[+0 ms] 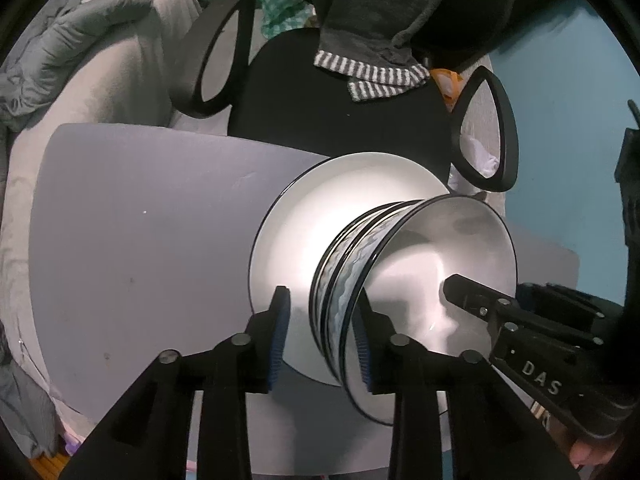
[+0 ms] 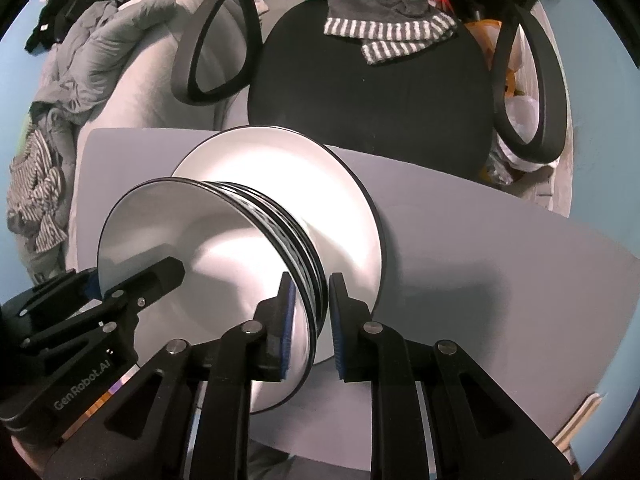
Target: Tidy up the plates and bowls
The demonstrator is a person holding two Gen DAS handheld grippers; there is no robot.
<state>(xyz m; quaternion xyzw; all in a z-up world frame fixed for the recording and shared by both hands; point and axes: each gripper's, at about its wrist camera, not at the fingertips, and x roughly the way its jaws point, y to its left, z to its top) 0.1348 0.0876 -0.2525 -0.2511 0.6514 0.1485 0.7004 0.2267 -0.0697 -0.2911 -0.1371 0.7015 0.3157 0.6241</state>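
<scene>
A stack of white bowls with black rims and a wavy blue band sits on a white plate on a grey board. My left gripper is open, its fingers straddling the left wall of the bowl stack. My right gripper is open and straddles the opposite wall of the bowl stack on the plate. Each gripper also shows in the other's view, one finger reaching into the top bowl: the right gripper, the left gripper.
A black office chair with looped armrests stands behind the board, with a dark striped garment draped on it. A pale sofa with grey bedding lies to the left. The grey board extends to the right.
</scene>
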